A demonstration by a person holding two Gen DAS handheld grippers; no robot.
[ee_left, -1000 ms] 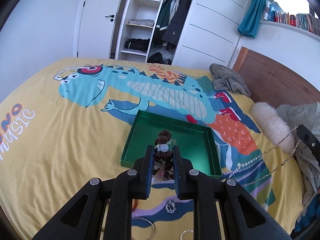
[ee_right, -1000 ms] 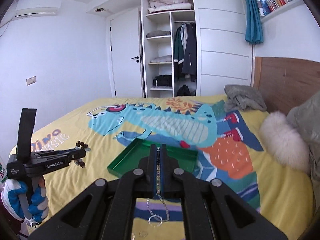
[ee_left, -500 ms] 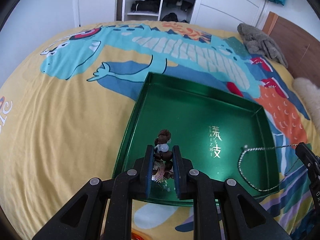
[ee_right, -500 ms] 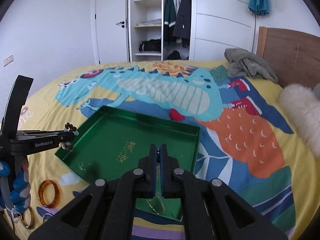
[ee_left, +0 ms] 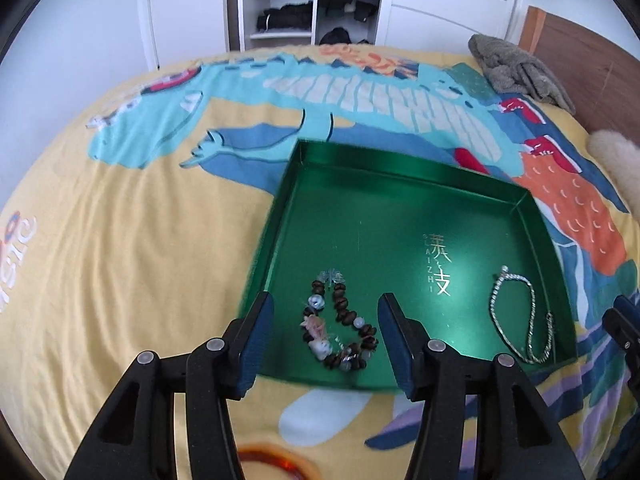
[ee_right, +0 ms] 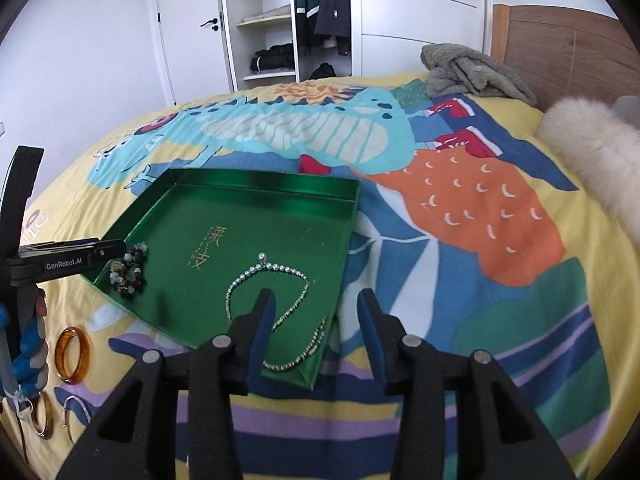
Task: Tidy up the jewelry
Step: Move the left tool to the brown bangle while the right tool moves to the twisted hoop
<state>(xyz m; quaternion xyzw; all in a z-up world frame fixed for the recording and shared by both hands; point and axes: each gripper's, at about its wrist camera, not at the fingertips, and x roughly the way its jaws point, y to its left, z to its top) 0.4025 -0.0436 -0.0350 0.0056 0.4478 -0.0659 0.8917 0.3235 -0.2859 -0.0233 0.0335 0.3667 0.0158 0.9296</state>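
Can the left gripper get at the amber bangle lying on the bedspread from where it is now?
Probably yes. The left gripper is open with nothing between its fingers, and the amber bangle lies bare on the bedspread outside the green tray, with nothing over it.

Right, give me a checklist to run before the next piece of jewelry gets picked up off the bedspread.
1. Dark beaded bracelet lies flat inside the shallow green metal tray: ok.
2. Silver chain necklace is wholly inside the tray, near its front corner: ok.
3. Left gripper has just been opening; the bracelet sits between its fingers without the pads pressing it: ok.
4. Right gripper has just been opening; its jaws are off the chain: ok.
5. Next pieces in view: amber bangle and thin silver hoops on the yellow dinosaur bedspread: ok.
6. Whether any chain link snags the right fingers: cannot tell.
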